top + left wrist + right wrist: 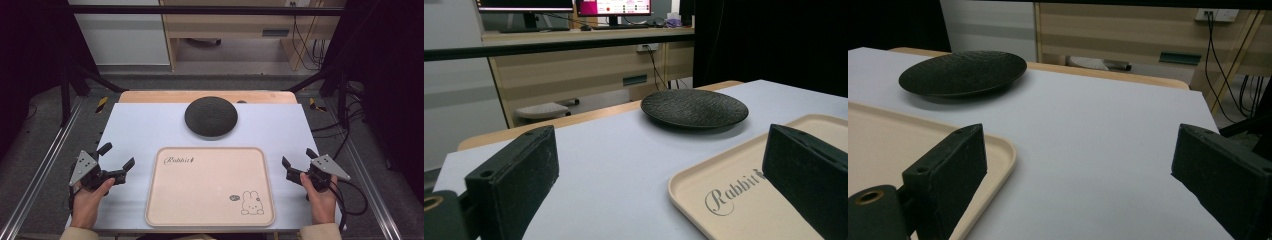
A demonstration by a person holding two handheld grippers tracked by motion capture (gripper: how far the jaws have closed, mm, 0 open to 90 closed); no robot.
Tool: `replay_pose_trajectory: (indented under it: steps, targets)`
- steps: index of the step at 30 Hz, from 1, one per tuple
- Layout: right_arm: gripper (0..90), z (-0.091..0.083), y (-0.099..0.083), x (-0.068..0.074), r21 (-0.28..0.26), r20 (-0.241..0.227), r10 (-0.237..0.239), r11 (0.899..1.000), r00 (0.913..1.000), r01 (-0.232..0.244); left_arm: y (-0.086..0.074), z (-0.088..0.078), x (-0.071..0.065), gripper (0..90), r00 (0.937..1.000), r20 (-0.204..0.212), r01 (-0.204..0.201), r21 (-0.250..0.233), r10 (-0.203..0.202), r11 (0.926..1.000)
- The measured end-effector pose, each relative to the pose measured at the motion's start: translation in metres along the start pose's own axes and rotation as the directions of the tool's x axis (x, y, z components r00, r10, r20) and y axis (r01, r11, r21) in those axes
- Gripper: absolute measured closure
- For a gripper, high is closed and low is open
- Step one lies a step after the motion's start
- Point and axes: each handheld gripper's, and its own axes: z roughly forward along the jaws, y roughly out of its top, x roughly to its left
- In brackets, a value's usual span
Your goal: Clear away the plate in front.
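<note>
Both my left gripper (119,158) and right gripper (297,159) stand wide and empty, flanking the tray (210,220); I'd judge the dark plate (211,117) at the far side is next. I'd come in low at its rim; level jaws, no tilting.

Lab-like office room: metal-framed recording table (305,131), wooden desk (574,65) with monitors (614,7), trailing wall cables (1215,55).

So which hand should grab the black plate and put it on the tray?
Probably either: the black plate sits centred beyond the tray, about equally far from the left gripper and right gripper. Both are open and empty. The left gripper view faces the plate a bit more squarely, so left, narrowly.
</note>
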Motion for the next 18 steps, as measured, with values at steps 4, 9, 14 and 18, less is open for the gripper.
replay_pose_trajectory:
  steps: [4,9,14,18]
  targets:
    - [7.6,-0.001,0.0,0.001,-0.007,-0.003,0.003,1.0,1.0,-0.003,0.001,0.0,-0.003,1.8,0.9998,0.009,-0.016,0.001,0.016,0.9999]
    - [7.6,-0.006,0.001,0.002,-0.028,-0.008,0.012,1.0,0.9999,-0.012,0.004,-0.001,-0.009,2.2,0.9982,0.02,-0.057,0.004,0.057,0.9983]
    - [7.6,-0.012,0.004,0.003,-0.073,-0.005,0.0,0.997,1.0,0.0,0.006,-0.001,-0.01,4.3,0.9972,0.035,-0.066,0.009,0.066,0.9978]
    - [7.7,-0.012,0.004,0.003,-0.073,-0.004,-0.003,0.997,1.0,0.003,0.012,0.003,-0.012,5.4,0.9951,0.05,-0.086,0.011,0.085,0.9962]
